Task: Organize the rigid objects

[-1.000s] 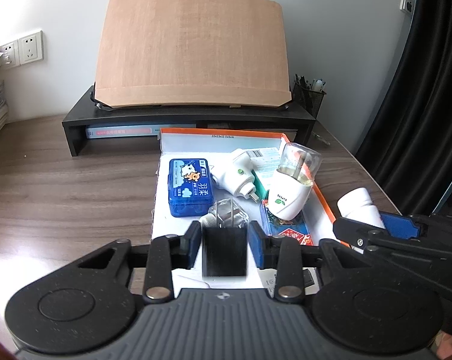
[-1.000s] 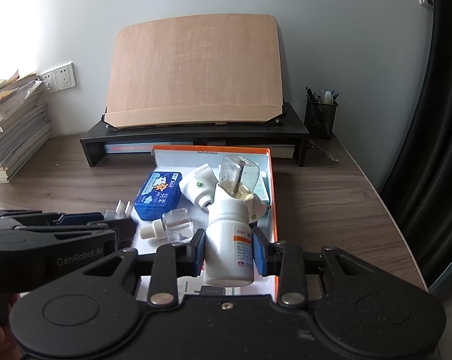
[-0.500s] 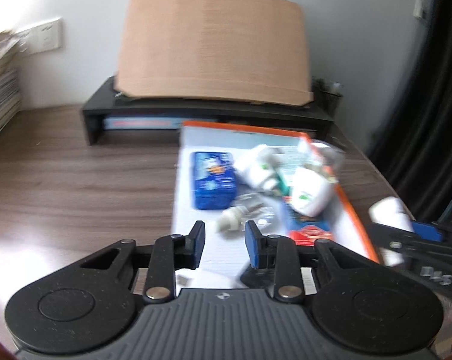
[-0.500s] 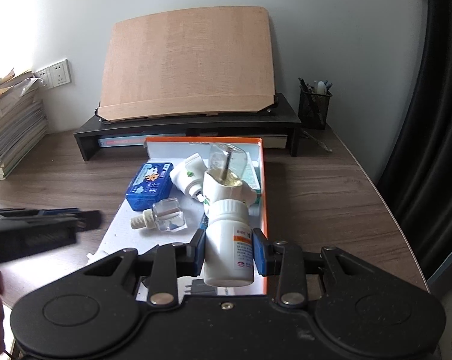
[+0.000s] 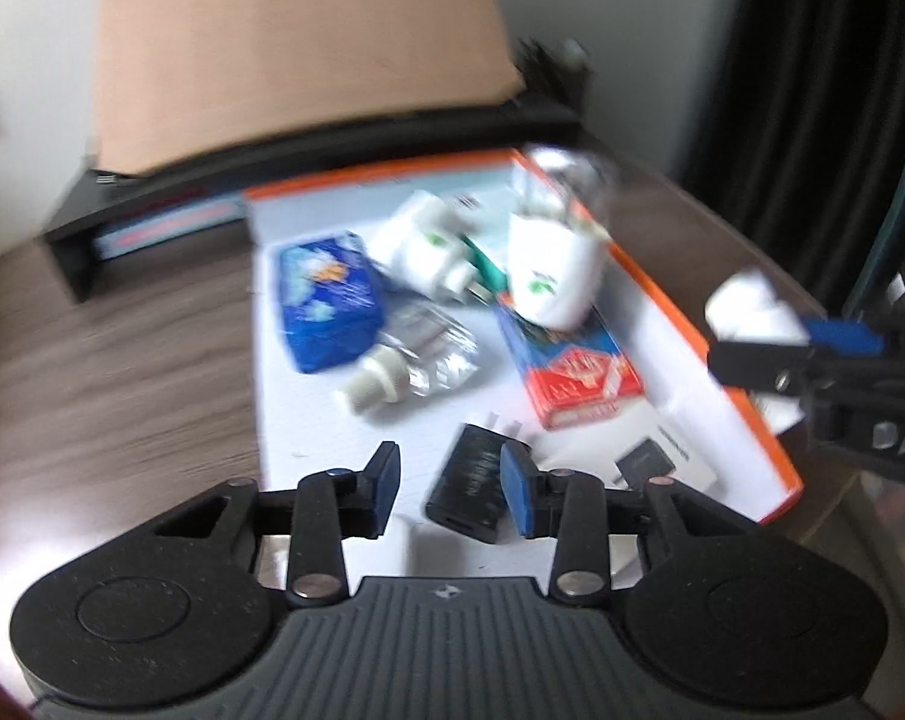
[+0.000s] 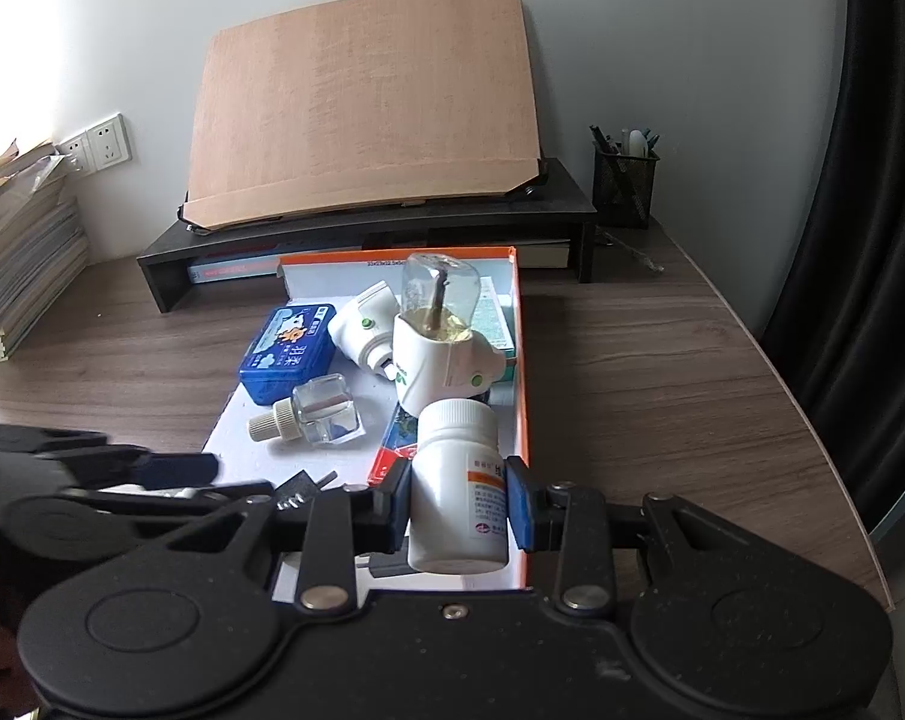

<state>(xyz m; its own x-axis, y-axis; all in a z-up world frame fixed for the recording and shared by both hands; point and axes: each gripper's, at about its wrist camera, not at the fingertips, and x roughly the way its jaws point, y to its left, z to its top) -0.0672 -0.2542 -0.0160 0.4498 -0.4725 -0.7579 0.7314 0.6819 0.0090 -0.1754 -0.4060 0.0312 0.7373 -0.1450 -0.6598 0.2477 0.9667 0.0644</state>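
Observation:
An orange-rimmed white tray (image 5: 746,408) (image 6: 522,360) on the desk holds a blue box (image 5: 326,300) (image 6: 287,351), a clear glass bottle (image 5: 416,354) (image 6: 323,417), two white plug-in vaporizers (image 5: 554,270) (image 6: 440,360), a red card box (image 5: 578,372) and a black charger (image 5: 470,480). My left gripper (image 5: 449,489) is open and empty, with the charger lying in the tray between its fingers. My right gripper (image 6: 458,501) is shut on a white pill bottle (image 6: 458,492) (image 5: 752,312) above the tray's near right corner.
A black monitor stand (image 6: 368,240) with a leaning wooden board (image 6: 368,108) is behind the tray. A mesh pen cup (image 6: 623,180) stands at the back right. Stacked books (image 6: 20,240) are at the left. A dark curtain (image 6: 872,180) hangs right.
My left gripper has opened and let go of the black charger, which now lies in the tray. The left view has shifted and blurred. My right gripper still holds the pill bottle.

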